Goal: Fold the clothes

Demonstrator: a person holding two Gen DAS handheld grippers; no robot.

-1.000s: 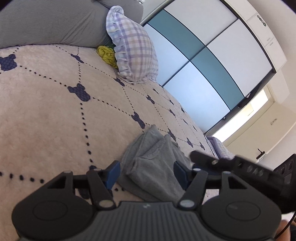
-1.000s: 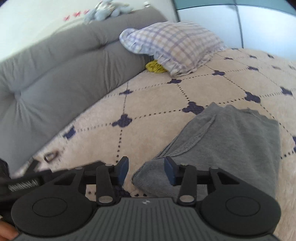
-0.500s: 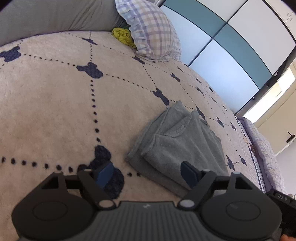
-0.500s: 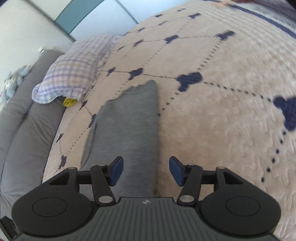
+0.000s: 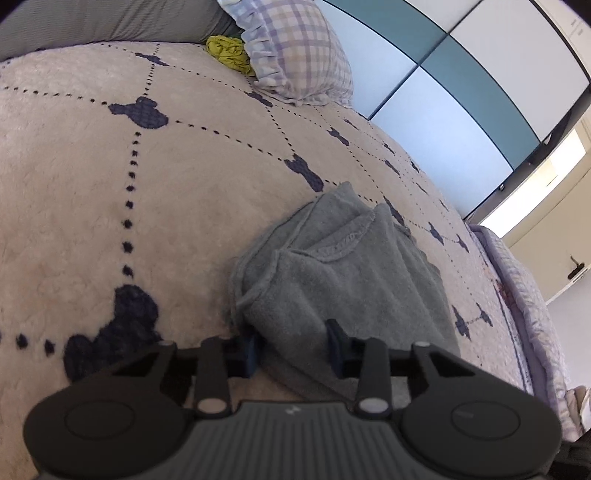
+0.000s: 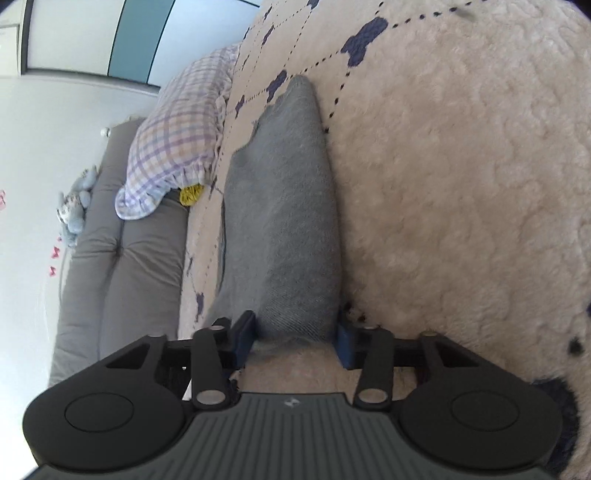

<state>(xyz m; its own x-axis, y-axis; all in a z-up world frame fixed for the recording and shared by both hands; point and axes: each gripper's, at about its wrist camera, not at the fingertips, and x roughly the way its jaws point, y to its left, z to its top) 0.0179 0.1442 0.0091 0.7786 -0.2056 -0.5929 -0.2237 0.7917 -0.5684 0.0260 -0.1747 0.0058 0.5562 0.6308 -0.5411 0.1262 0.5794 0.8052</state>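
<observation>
I see the cream fleece bedspread with navy dotted lines (image 5: pixel 192 206), its head end under a purple checked pillow (image 5: pixel 299 55). The folded grey fleece garment (image 5: pixel 343 273) lies mid-bed. My left gripper (image 5: pixel 293 349) and right gripper (image 6: pixel 297 336) are each closing onto its near edge, cloth between the blue pads.

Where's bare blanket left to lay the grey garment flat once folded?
Widest bare stretch: the blanket between the grey garment and the grey bolster, short of the checked pillow. In the right wrist view, more bare pile beside the garment, opposite the pillow. Crowded: the pillow corner with the yellow cloth.
</observation>
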